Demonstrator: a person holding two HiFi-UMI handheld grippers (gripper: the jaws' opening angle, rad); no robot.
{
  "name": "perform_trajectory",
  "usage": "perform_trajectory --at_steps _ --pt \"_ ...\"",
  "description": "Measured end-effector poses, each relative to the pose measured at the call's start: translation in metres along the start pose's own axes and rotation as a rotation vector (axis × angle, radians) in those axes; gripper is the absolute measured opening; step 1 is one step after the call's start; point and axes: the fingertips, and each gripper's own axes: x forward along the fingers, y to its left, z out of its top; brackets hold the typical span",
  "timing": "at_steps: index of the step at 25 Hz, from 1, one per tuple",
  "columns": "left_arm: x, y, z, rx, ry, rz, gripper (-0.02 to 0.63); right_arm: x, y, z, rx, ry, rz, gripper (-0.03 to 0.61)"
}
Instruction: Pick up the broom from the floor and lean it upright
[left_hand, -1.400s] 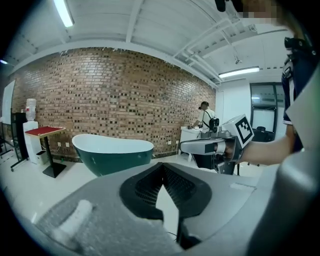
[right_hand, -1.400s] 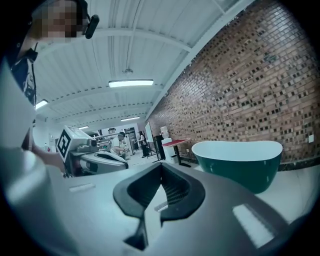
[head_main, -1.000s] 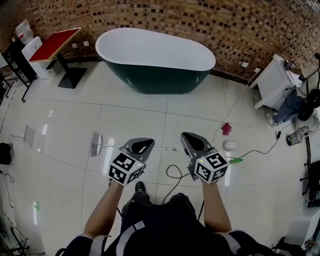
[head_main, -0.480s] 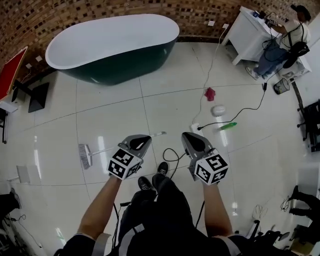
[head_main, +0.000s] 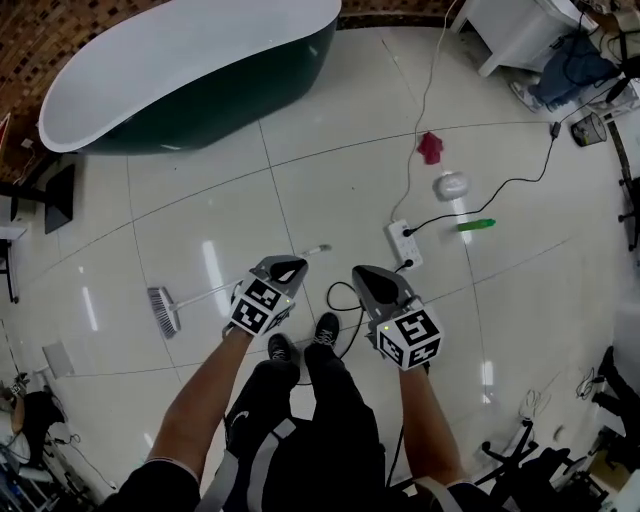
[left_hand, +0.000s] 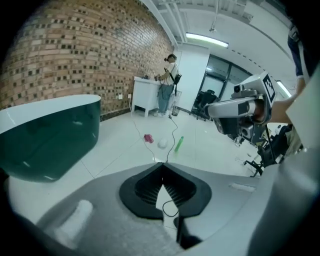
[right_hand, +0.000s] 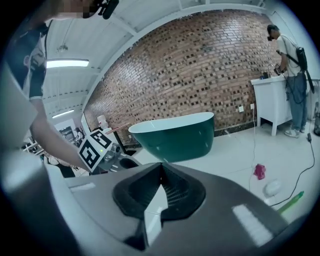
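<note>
Both clenched, empty: left gripper (head_main: 284, 266), right gripper (head_main: 367, 274). Unless I open 'em first, they'd just knock the pale-handled, grey-bristled broom (head_main: 200, 294) away. Thin black floor cable (head_main: 332, 296) cld snag too.

Bright, even indoor light throughout. In the head view the glossy white floor (head_main: 330, 200) carries long white streaks of glare (head_main: 212, 275), reflections of ceiling lamps. Shadows are faint, with one soft band under the bathtub (head_main: 180, 60). Tile lines bow toward the edges from wide-angle distortion. Both gripper views are round fisheye pictures with black corners. A strip light (left_hand: 206, 40) glows overhead in the left one, another strip (right_hand: 67, 63) in the right. The left claw (left_hand: 161, 166) and right claw (right_hand: 160, 165) look soft, probably too near for focus.
</note>
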Motion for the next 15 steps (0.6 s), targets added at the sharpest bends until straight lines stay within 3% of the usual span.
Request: perform_trajectory --at_steps 4,9,13,15 --pt "0.072 0.025 -0.050 0.062 0.087 -0.061 0.002 0.034 -0.038 -0.049 -0.028 0.027 -0.039 0.002" --pt "0.163 0.062 -0.140 0.110 0.197 -0.106 0.002 0.074 -0.081 -0.110 -0.079 0.017 -0.074 0.002" --pt "0.231 0.084 -0.214 0.143 0.255 -0.113 0.003 0.105 -0.097 -0.153 -0.061 -0.004 -0.019 0.002" --pt "0.262 0.095 -0.247 0.165 0.281 -0.121 0.040 0.118 -0.104 -0.169 -0.089 -0.008 -0.001 0.002"
